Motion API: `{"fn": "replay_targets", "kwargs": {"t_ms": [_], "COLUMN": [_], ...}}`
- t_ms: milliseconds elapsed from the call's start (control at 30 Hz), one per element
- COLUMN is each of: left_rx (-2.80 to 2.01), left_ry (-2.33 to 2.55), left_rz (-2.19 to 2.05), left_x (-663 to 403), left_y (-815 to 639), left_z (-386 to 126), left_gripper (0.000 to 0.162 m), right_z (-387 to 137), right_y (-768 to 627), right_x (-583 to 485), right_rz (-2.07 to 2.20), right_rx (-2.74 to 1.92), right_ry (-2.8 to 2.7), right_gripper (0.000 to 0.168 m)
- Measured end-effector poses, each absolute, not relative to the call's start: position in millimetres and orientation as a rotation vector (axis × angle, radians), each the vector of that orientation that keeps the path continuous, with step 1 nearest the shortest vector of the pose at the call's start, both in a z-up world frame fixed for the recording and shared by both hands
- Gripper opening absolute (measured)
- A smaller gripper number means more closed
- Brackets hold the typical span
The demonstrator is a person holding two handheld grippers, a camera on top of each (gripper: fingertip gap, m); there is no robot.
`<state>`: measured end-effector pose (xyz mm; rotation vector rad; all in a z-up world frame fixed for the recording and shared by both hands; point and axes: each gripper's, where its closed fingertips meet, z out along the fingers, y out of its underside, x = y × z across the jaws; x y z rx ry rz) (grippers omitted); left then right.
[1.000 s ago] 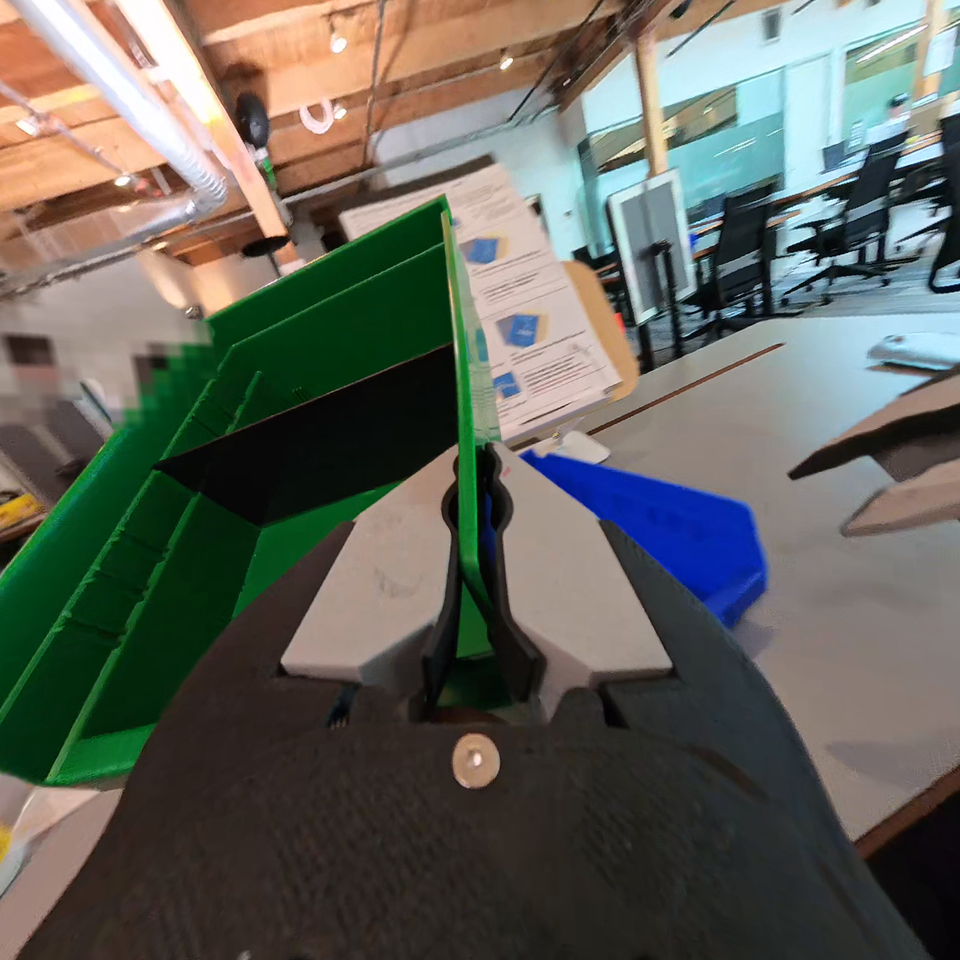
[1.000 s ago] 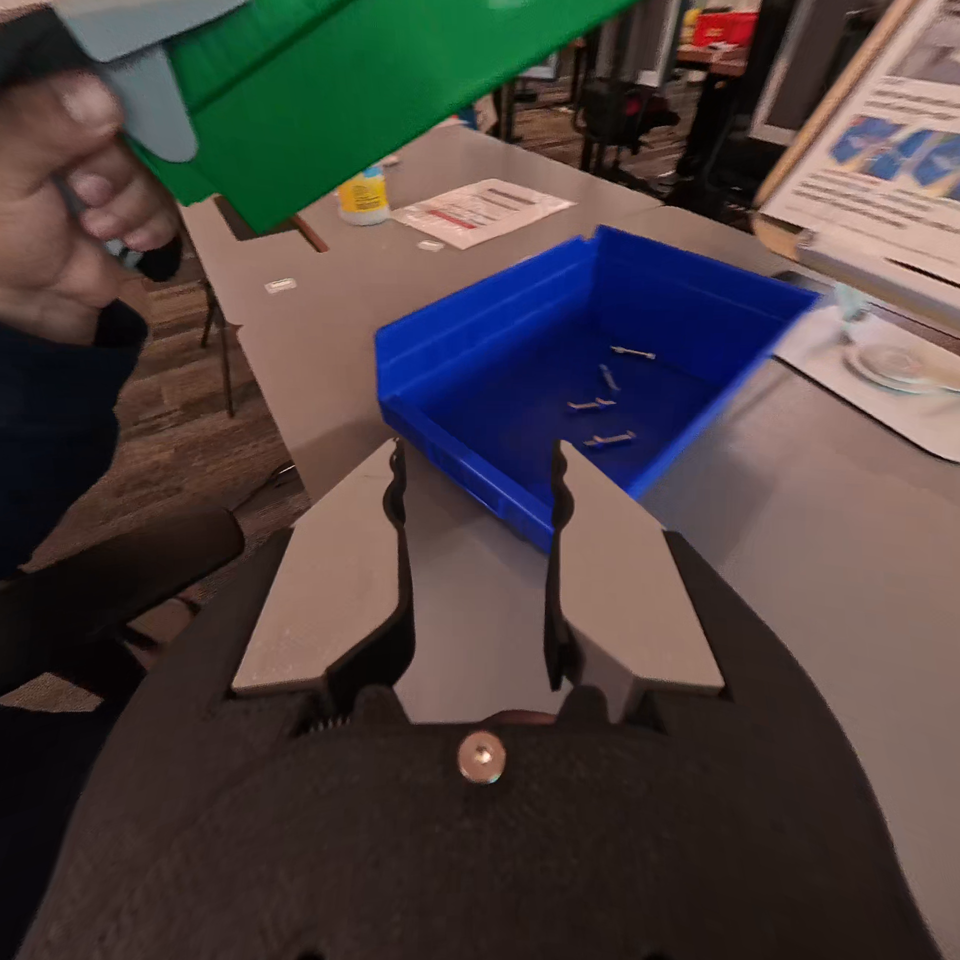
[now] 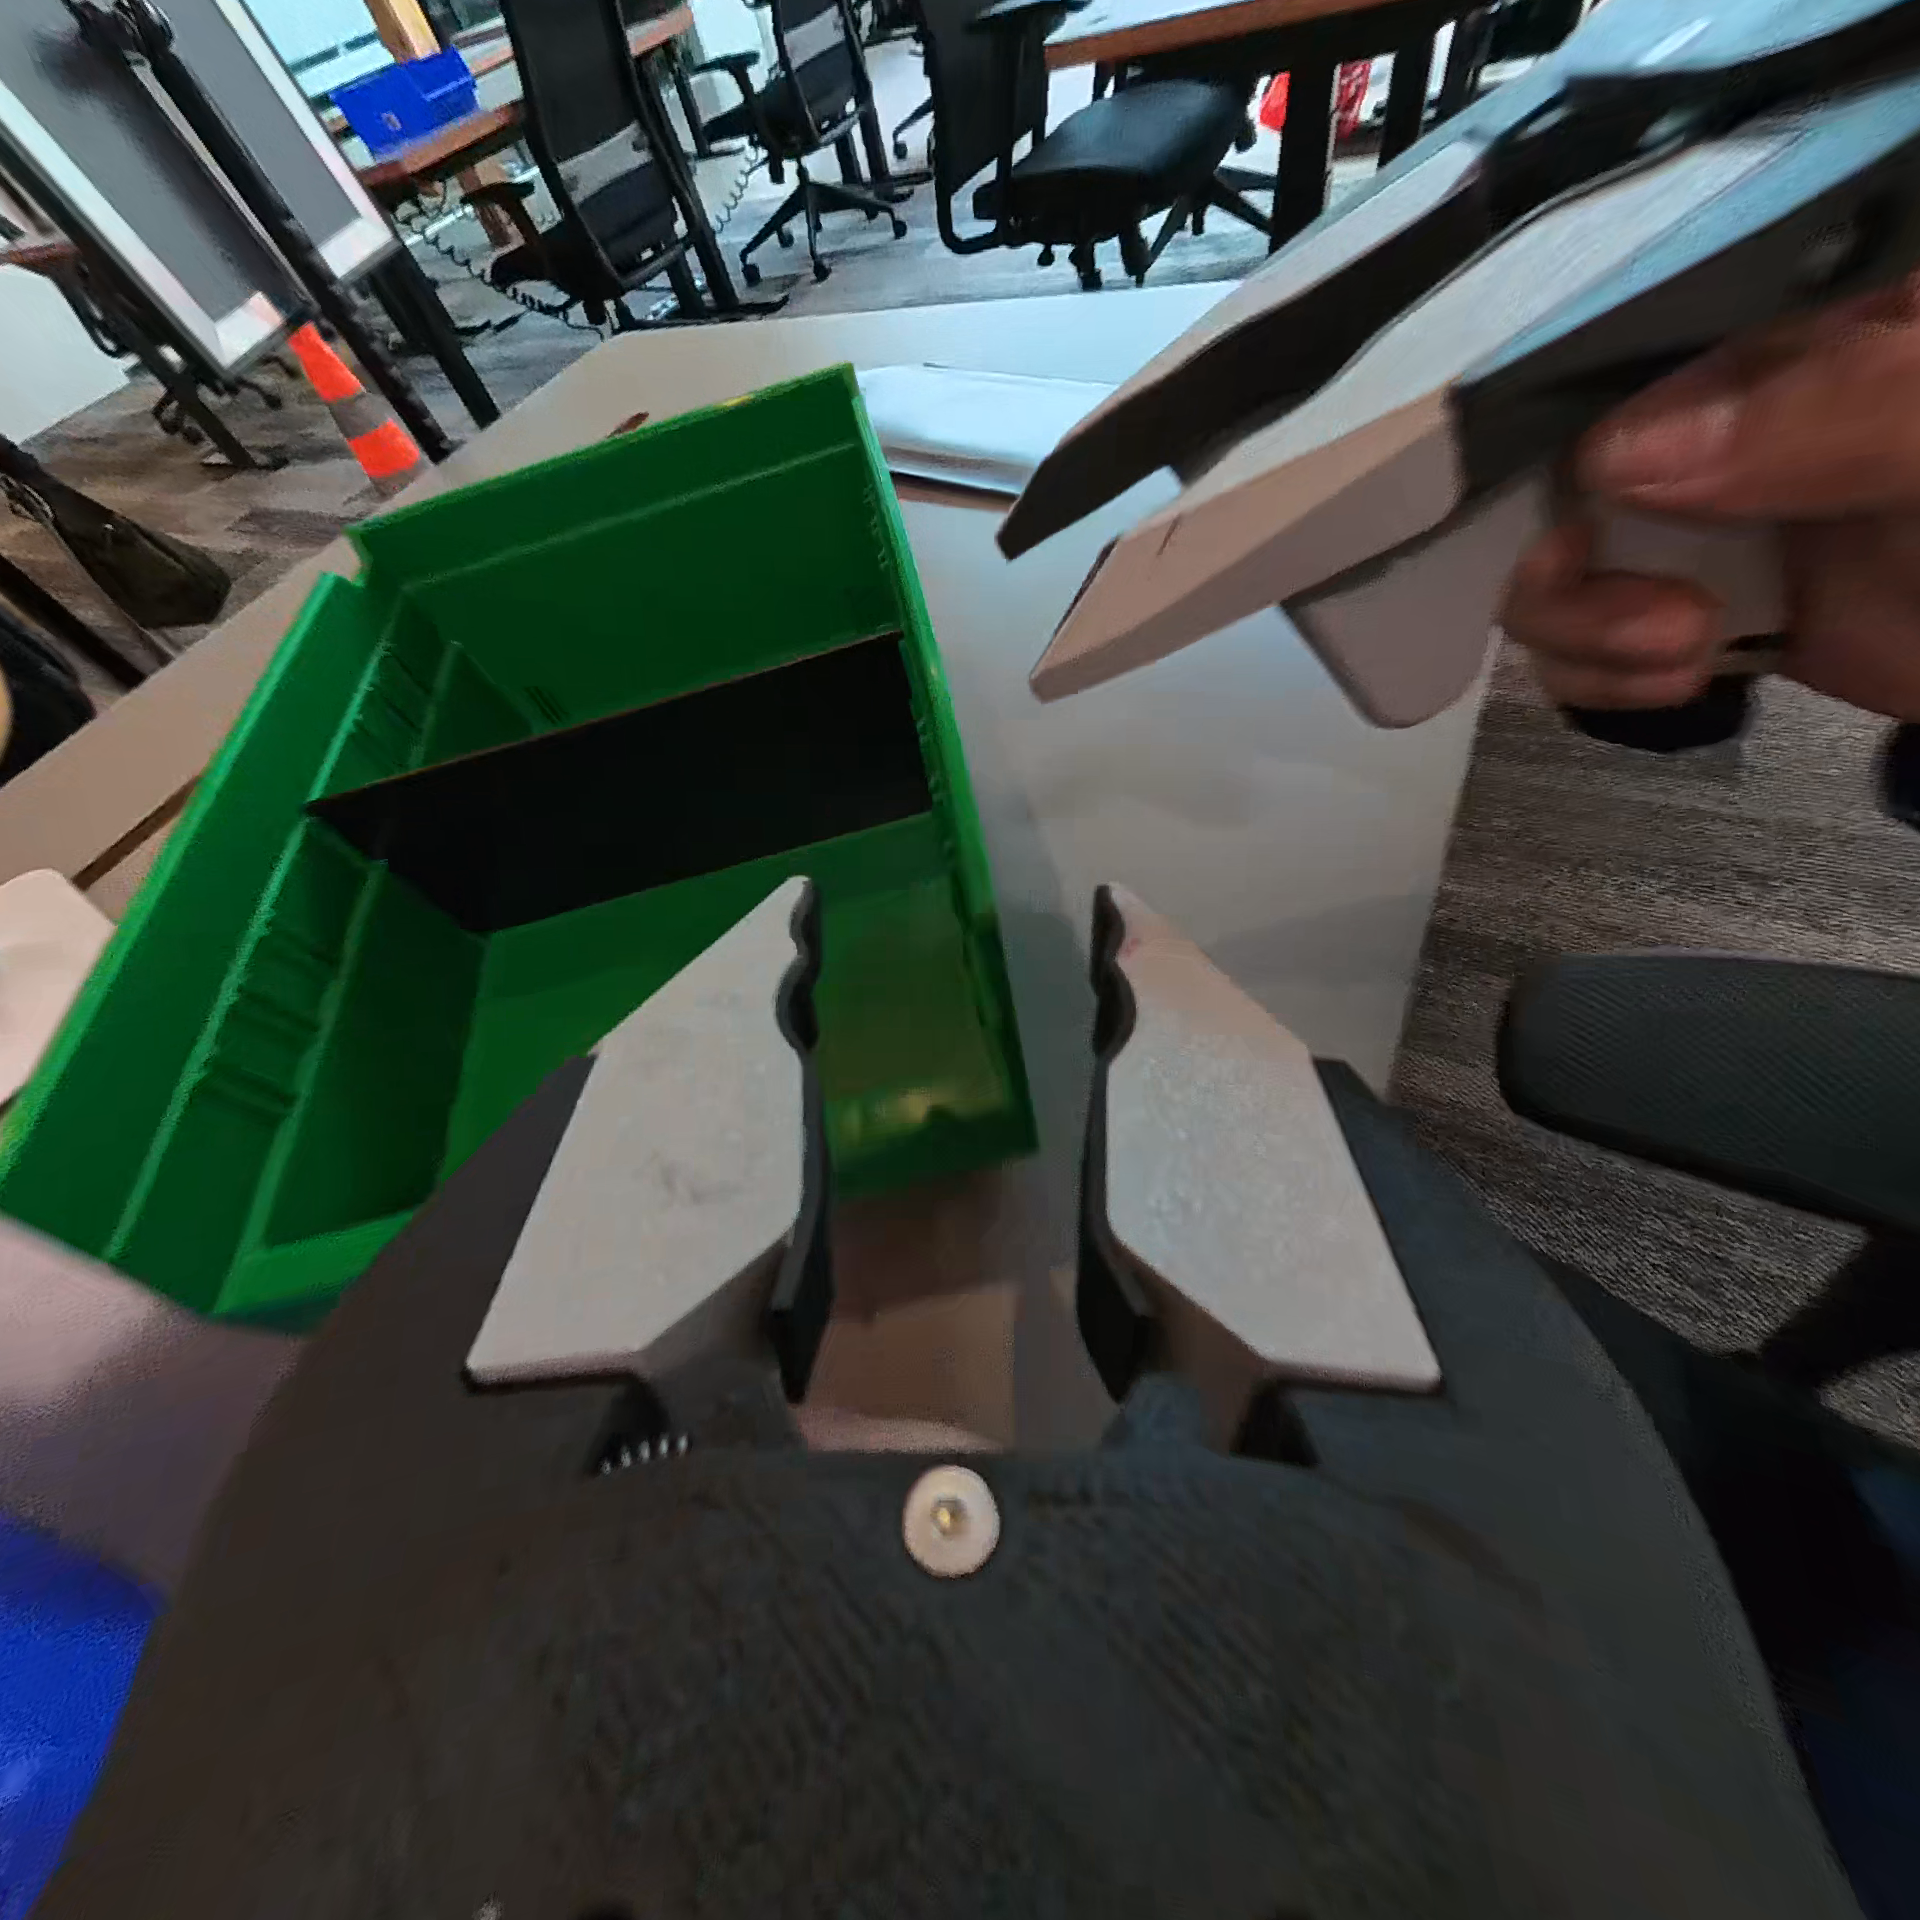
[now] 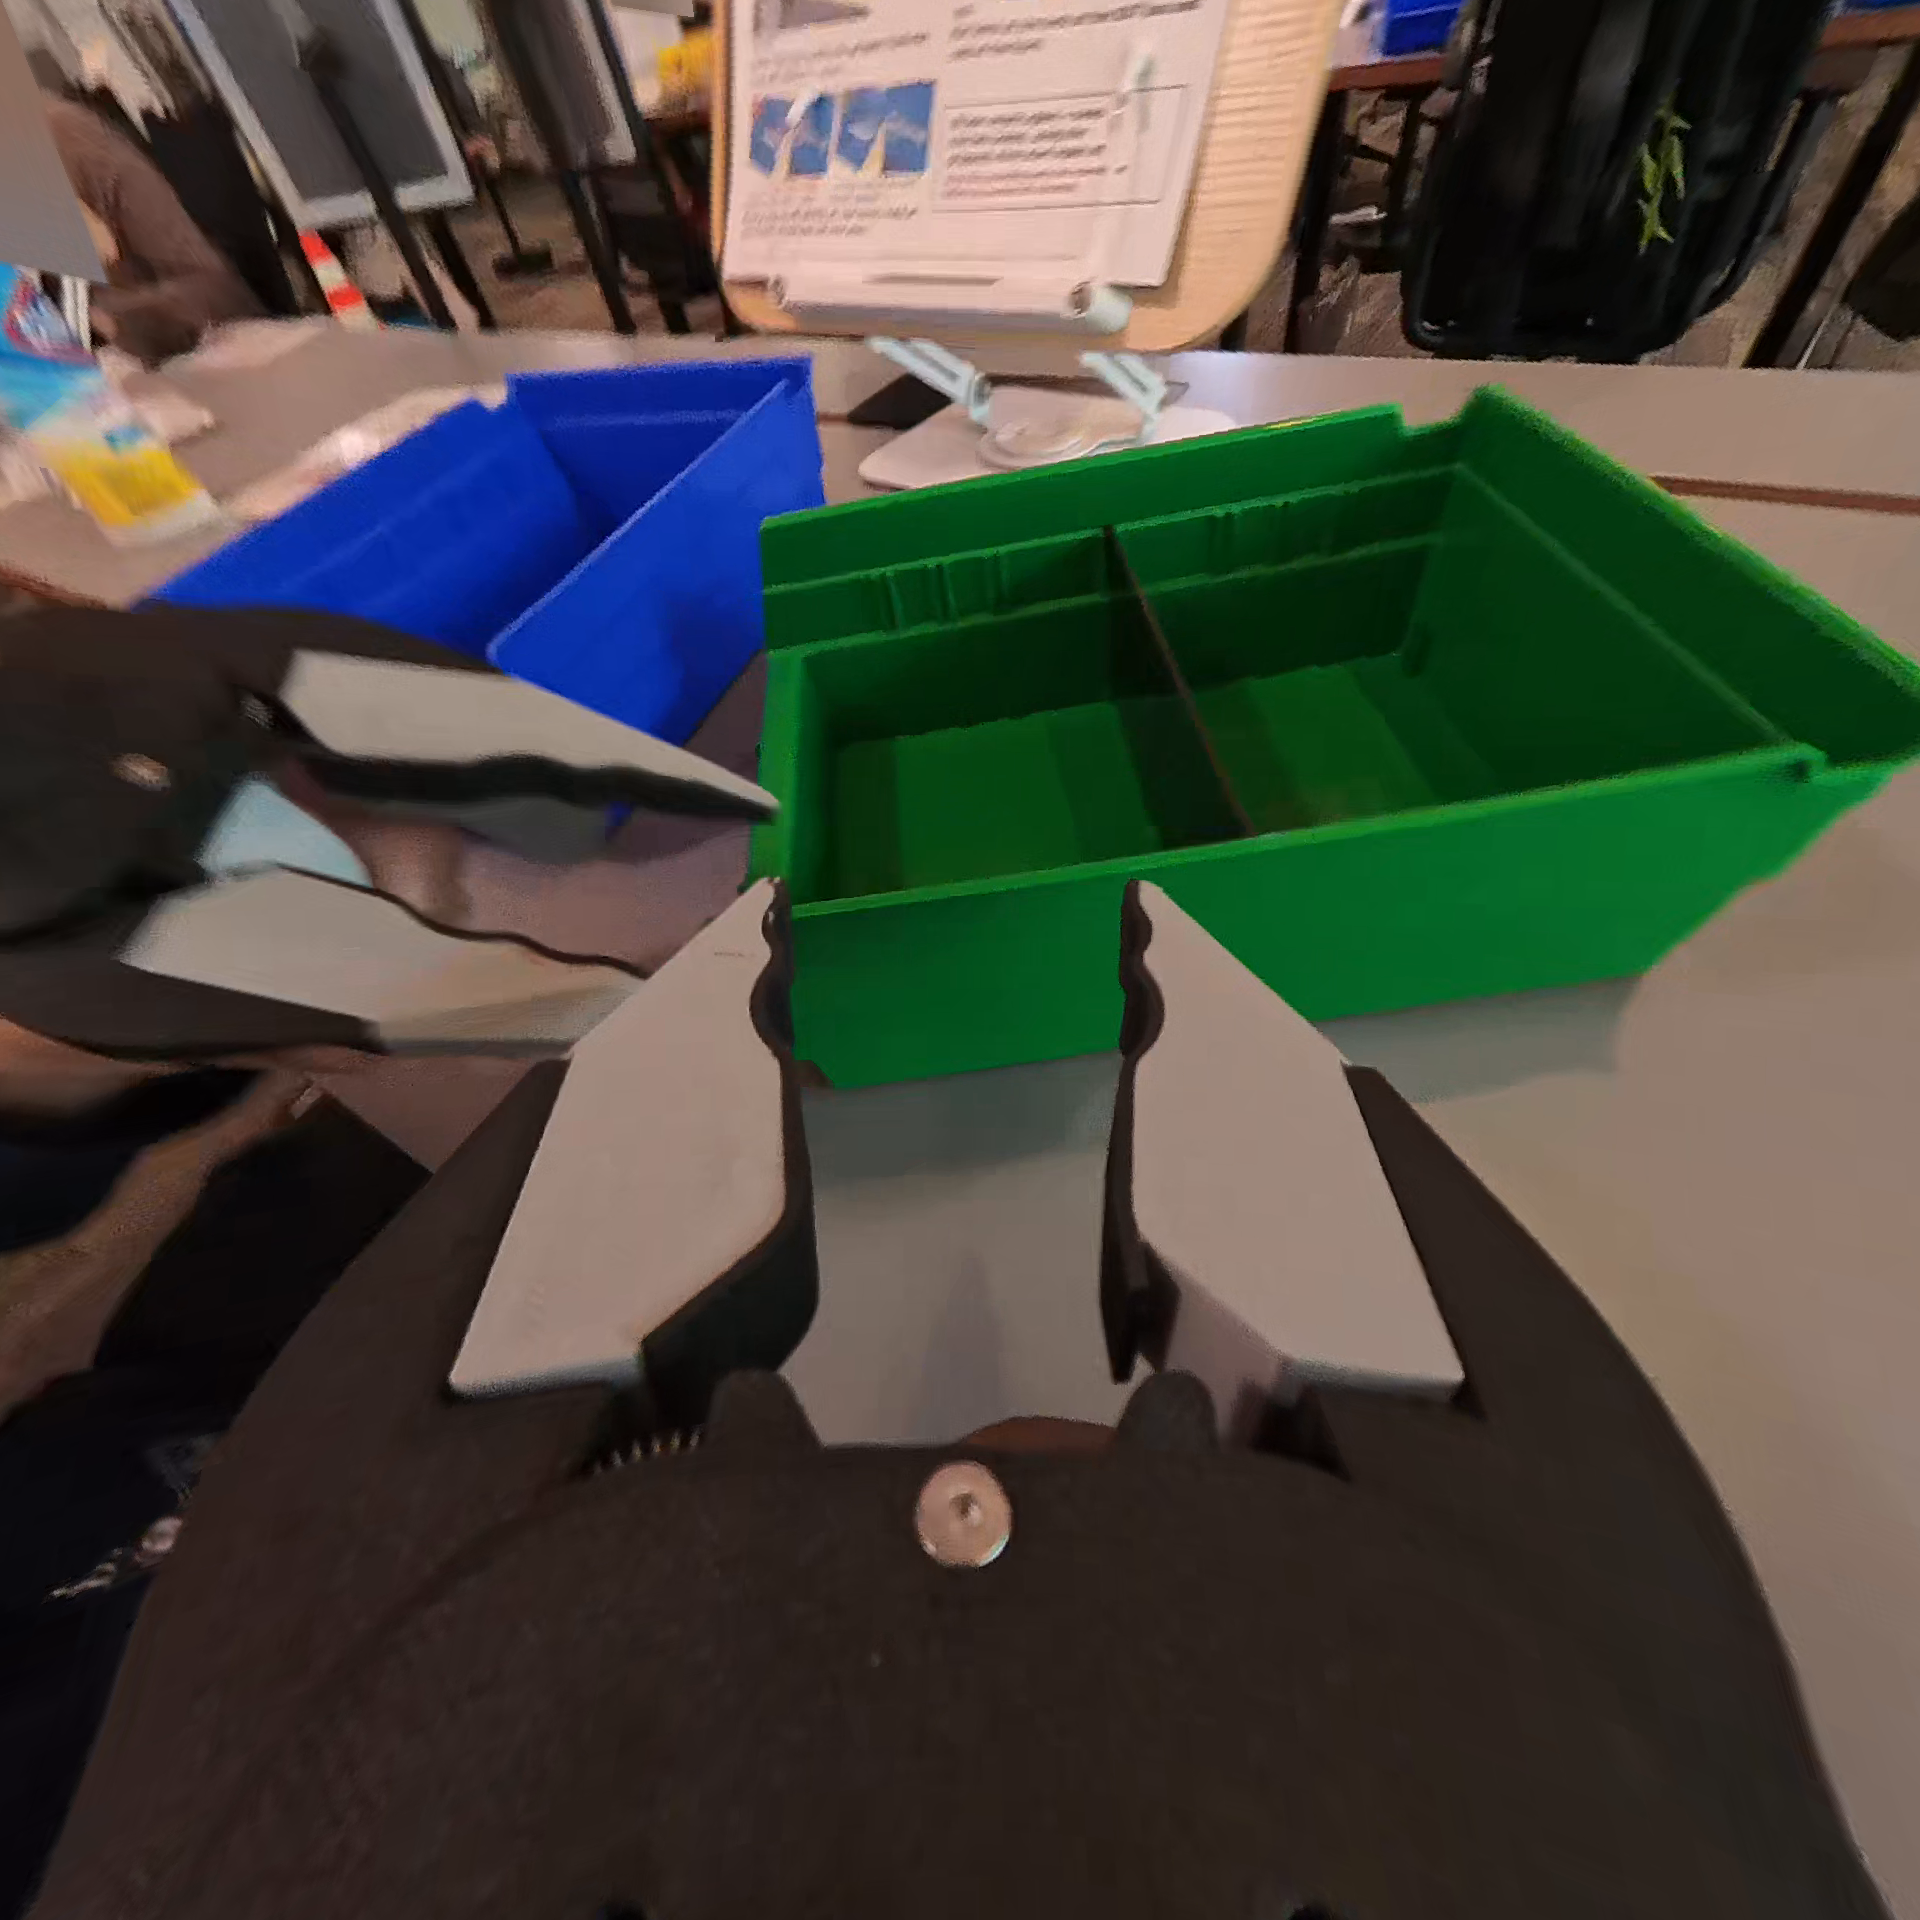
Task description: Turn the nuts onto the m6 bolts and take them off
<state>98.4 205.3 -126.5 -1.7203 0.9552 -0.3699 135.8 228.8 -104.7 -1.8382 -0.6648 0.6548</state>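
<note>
Bolts unseen; both grippers, left [image 3: 951,940] and right [image 4: 951,935], spread empty beside rigid green plastic divided bin [image 4: 1351,914]; expect small, slick steel, so pinch shanks.

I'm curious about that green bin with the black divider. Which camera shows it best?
The right wrist view: the green bin sits whole on the table, both compartments and the black divider visible. In the left wrist view the green bin is blurred, and the left gripper hides its near corner.
</note>
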Motion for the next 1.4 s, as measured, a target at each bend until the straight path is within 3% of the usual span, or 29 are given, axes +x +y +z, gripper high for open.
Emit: {"fn": "replay_targets", "kwargs": {"t_ms": [33, 167, 367, 433, 533, 567, 600, 633, 733, 867, 933, 1067, 1133, 1167, 1233, 1333, 1400], "left_rx": [-1.707, -1.711, -1.956, -2.001, -1.924, -1.915, -1.931, -1.956, -1.938, -1.939, -1.962, -1.942, -1.962, -1.971, -1.972, -1.975, -1.986], "left_ry": [0.954, 0.908, 0.751, 0.702, 0.629, 0.56, 0.496, 0.455, 0.395, 0.531, 0.589, 0.628, 0.611, 0.581, 0.542, 0.498, 0.502], "left_rz": [-0.386, -0.332, 0.017, 0.134, 0.186, 0.194, 0.176, 0.145, 0.047, -0.363, -0.322, -0.071, -0.086, -0.081, -0.065, -0.057, -0.087], "left_x": [83.9, 3.5, -139.0, -179.1, -226.1, -244.5, -259.6, -270.2, -274.8, -191.9, -166.0, -148.4, -142.2, -144.5, -152.4, -168.6, -173.9], "left_y": [192.9, 162.0, 174.1, 179.2, 185.6, 188.5, 190.6, 190.7, 184.9, 160.1, 161.0, 186.7, 194.6, 200.2, 209.6, 215.8, 211.5], "left_z": [-118.2, -103.1, -148.6, -160.8, -152.5, -148.4, -147.3, -147.9, -137.2, -139.3, -152.9, -169.3, -172.3, -172.8, -173.0, -173.8, -174.0], "left_gripper": [0.053, 0.053, 0.057, 0.056, 0.025, 0.014, 0.035, 0.043, 0.048, 0.06, 0.065, 0.042, 0.021, 0.019, 0.018, 0.025, 0.033], "right_z": [-105.1, -99.4, -146.2, -146.1, -140.0, -138.4, -135.8, -133.8, -129.2, -138.1, -141.3, -156.5, -166.0, -172.1, -171.4, -175.6, -177.8], "right_y": [226.2, 209.7, 236.2, 240.7, 271.1, 283.6, 292.8, 296.8, 286.2, 273.1, 278.4, 305.3, 321.6, 329.0, 331.4, 309.9, 301.0], "right_x": [128.2, 85.2, 84.2, 96.9, 154.0, 178.4, 198.3, 208.4, 184.5, 126.5, 99.4, 53.6, 41.4, 41.3, 40.7, 44.1, 59.5], "right_rz": [0.613, 0.555, -0.011, -0.014, -0.192, -0.263, -0.302, -0.282, 0.004, 0.273, 0.337, 0.389, 0.358, 0.319, 0.321, 0.381, 0.362], "right_rx": [-1.837, -1.777, -1.852, -1.85, -1.896, -1.922, -1.944, -1.963, -1.941, -1.915, -1.9, -1.962, -1.994, -2.014, -2.004, -2.019, -2.018], "right_ry": [-0.694, -0.784, -0.95, -0.951, -0.884, -0.834, -0.778, -0.74, -0.75, -0.818, -0.822, -0.81, -0.804, -0.807, -0.823, -0.915, -0.937], "right_gripper": [0.063, 0.063, 0.059, 0.062, 0.076, 0.067, 0.061, 0.061, 0.062, 0.07, 0.071, 0.072, 0.065, 0.055, 0.055, 0.018, 0.017]}}
